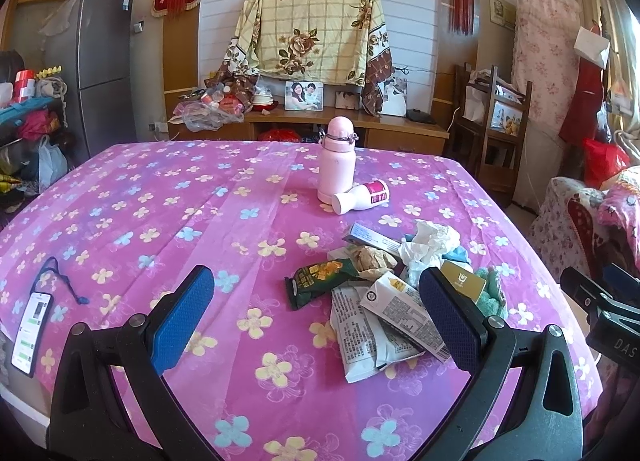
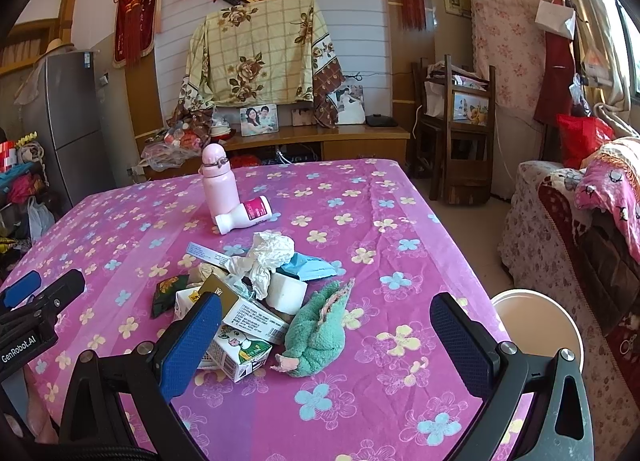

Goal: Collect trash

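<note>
A pile of trash lies on the pink flowered tablecloth (image 1: 160, 221): a green snack wrapper (image 1: 320, 279), white printed packets (image 1: 360, 337), a crumpled tissue (image 1: 434, 243), a gold box (image 1: 466, 281) and a small drink carton (image 2: 240, 353). My left gripper (image 1: 316, 317) is open and empty, hovering just before the pile. My right gripper (image 2: 326, 345) is open and empty, above a green cloth (image 2: 320, 331) at the pile's right side. A white bin (image 2: 536, 325) stands beside the table's right edge.
A pink flask (image 1: 336, 161) stands at mid-table with a white bottle (image 1: 362, 197) lying against it. A phone (image 1: 32, 325) lies at the table's left edge. A sofa (image 2: 580, 221) is to the right, chairs (image 2: 460, 133) and a cabinet behind.
</note>
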### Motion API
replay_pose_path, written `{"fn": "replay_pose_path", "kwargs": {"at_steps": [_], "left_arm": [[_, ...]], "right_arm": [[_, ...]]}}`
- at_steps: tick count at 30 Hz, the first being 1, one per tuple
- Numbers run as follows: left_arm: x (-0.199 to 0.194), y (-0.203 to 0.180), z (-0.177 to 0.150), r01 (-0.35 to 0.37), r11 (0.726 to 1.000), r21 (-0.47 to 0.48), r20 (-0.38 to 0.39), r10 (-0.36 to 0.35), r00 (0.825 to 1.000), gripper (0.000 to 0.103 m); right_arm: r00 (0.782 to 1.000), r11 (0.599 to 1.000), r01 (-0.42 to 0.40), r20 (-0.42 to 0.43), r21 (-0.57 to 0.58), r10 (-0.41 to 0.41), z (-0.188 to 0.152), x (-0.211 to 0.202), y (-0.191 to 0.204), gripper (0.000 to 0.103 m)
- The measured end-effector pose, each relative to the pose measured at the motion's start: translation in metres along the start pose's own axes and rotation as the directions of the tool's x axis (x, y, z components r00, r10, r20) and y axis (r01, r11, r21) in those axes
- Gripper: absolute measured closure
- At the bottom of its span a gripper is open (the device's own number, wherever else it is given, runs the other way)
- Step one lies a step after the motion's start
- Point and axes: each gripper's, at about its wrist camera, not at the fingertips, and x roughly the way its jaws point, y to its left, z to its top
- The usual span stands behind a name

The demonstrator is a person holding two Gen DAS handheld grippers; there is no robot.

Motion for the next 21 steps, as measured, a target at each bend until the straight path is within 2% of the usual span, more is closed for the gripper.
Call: {"fn": "replay_pose_path", "kwargs": {"at_steps": [12, 18, 21], "left_arm": [[0.003, 0.010, 0.003, 0.005, 1.000, -0.015, -0.021, -0.006, 1.000, 0.001], [0.017, 0.020, -0.002, 0.040, 0.998, -0.041, -0.094, -0.044, 0.995, 0.001], [0.024, 0.025, -0.007, 0.042, 0.999, -0.025, -0.124, -0.045, 0.991, 0.001]], "right_arm": [[1.000, 1.000, -0.006, -0.025, -0.002, 0.006, -0.002, 0.006, -0.006, 0.000], [0.998, 1.000, -0.018, -0.062, -0.006, 0.018, -0.009, 0.016, -0.012, 0.000], [0.995, 1.000, -0.019, -0.096, -0.022, 0.017, -0.015, 0.024, -0.017, 0.000]]}}
